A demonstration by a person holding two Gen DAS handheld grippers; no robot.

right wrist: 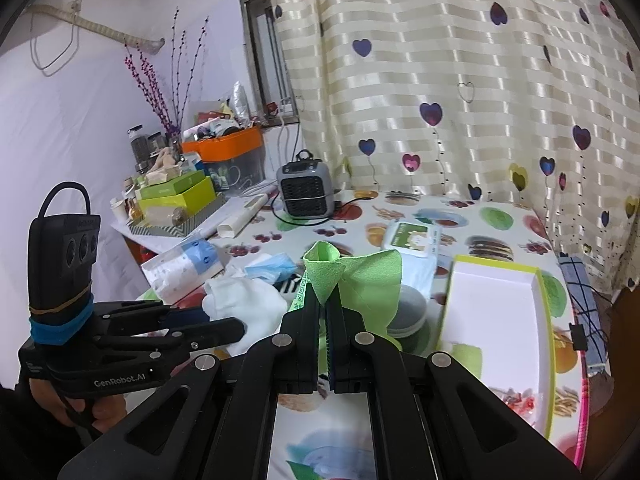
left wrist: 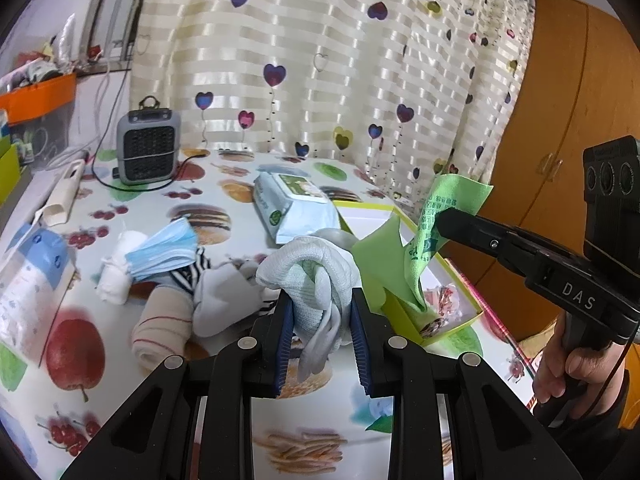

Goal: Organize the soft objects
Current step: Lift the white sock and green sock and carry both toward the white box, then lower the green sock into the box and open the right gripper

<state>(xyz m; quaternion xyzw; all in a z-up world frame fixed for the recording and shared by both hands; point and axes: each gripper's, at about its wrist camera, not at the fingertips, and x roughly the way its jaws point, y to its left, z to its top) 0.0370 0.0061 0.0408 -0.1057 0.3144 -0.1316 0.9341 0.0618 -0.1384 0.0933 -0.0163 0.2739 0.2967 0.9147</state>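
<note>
Fruit-print table [left wrist: 224, 412]; "GenRobot.AI" left gripper [left wrist: 321, 312] clamping white glove [left wrist: 316, 268]; "DAS" right gripper [right wrist: 323, 312] pinching green cloth [right wrist: 352, 280]

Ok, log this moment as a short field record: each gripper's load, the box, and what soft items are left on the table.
left gripper: shut on white sock bundle
right gripper: shut on green cloth, held up
box: open, yellow-rimmed, white inside; green cloth's lower end reaches into it in the left view
left on table: blue face masks, rolled beige sock, grey sock, wipes pack
</note>
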